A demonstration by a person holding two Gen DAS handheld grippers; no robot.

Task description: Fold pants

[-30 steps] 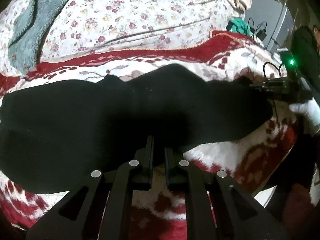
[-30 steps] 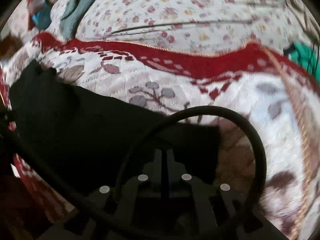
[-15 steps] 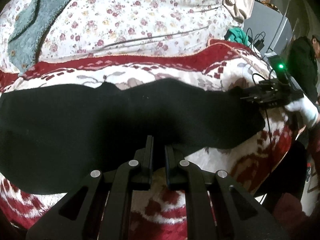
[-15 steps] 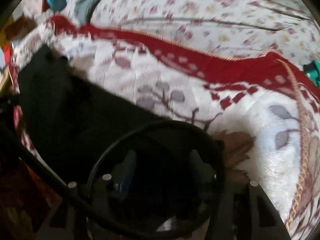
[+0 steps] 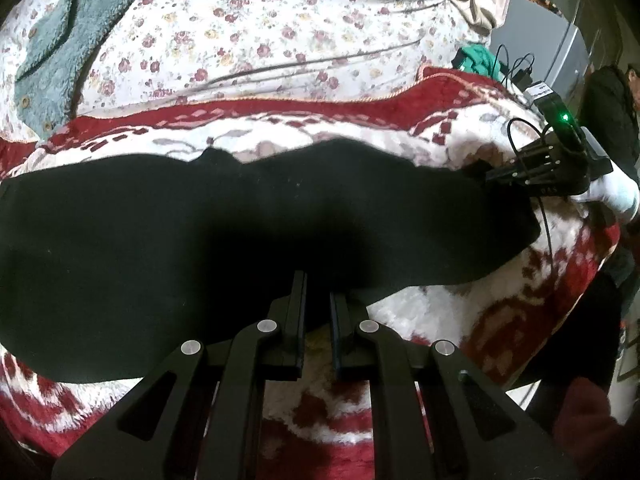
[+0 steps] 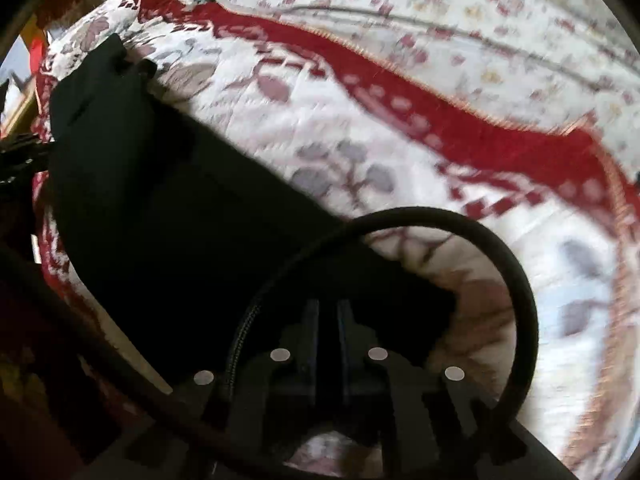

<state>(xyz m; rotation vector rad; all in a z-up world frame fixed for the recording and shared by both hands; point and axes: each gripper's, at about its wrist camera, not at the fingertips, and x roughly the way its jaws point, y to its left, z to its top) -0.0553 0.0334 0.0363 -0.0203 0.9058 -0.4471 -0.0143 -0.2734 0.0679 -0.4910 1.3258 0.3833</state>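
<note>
The black pants (image 5: 248, 216) lie flat in a long band across the red-and-white blanket (image 5: 460, 320), running from 9 o'clock to 3 o'clock in the left wrist view. The left gripper (image 5: 318, 300) is pinched nearly shut on the near hem at 6 o'clock, with the cloth edge between its fingers. The right gripper (image 6: 328, 320) is also closed down on the far end of the pants, at 3 o'clock in the left view, held by a white-gloved hand (image 5: 612, 194). The main risk is a thin grip: each pinch may take only 1 layer of the 2, so a lift would leave the lower layer behind and spoil the fold. The cable (image 6: 500, 264) looping in front of the right gripper could drag on the cloth. The plush blanket looks grippy and soft, so the pants may bunch rather than slide. The pants look matte, limp and smooth, with a wavy far edge; the blanket is fleecy and lumpy, and the floral sheet (image 5: 280, 32) beyond is thin and creased.
</note>
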